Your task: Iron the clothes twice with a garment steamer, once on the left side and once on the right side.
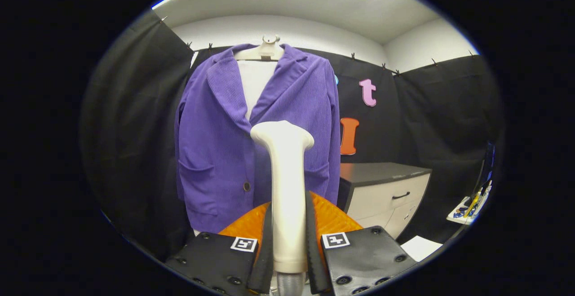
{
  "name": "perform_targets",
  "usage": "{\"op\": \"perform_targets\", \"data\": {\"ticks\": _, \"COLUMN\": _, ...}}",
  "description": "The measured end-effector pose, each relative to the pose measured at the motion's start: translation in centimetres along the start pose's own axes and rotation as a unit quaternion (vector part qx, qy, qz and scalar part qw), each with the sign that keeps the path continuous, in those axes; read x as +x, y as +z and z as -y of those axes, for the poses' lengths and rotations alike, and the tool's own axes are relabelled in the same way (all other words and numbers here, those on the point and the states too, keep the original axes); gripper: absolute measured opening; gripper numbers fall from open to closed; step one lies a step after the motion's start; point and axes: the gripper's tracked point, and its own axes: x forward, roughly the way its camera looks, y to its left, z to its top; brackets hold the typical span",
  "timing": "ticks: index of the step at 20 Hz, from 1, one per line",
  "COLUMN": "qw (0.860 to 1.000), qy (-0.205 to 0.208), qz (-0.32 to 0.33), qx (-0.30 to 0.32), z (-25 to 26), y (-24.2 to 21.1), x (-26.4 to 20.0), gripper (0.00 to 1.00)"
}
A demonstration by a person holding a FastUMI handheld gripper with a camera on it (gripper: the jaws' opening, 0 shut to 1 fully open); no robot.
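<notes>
A purple corduroy jacket (224,143) hangs on a white hanger (267,49) in front of the black booth wall, with a white panel showing between its lapels. My gripper (287,237) is shut on the handle of a white garment steamer (285,183), both fingers pressing its sides. The steamer stands upright between the fingers, its head in front of the jacket's middle, near the front closure. I cannot tell whether the head touches the cloth.
A low cabinet (386,192) with a dark top and white drawers stands to the right of the jacket. Further right, a small white shelf (467,210) holds small items. A white sheet (420,246) lies low beside the right finger.
</notes>
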Motion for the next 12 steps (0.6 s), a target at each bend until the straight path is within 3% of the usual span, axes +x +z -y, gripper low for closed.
{"op": "perform_targets", "data": {"ticks": 6, "qw": 0.998, "qy": 0.032, "qz": 0.042, "qx": 0.017, "z": -2.3, "y": 8.4, "x": 2.1, "gripper": 0.39}}
{"op": "perform_targets", "data": {"ticks": 12, "qw": 0.993, "qy": 0.089, "qz": 0.07, "qx": 0.017, "z": -7.3, "y": 13.8, "x": 3.5, "gripper": 0.39}}
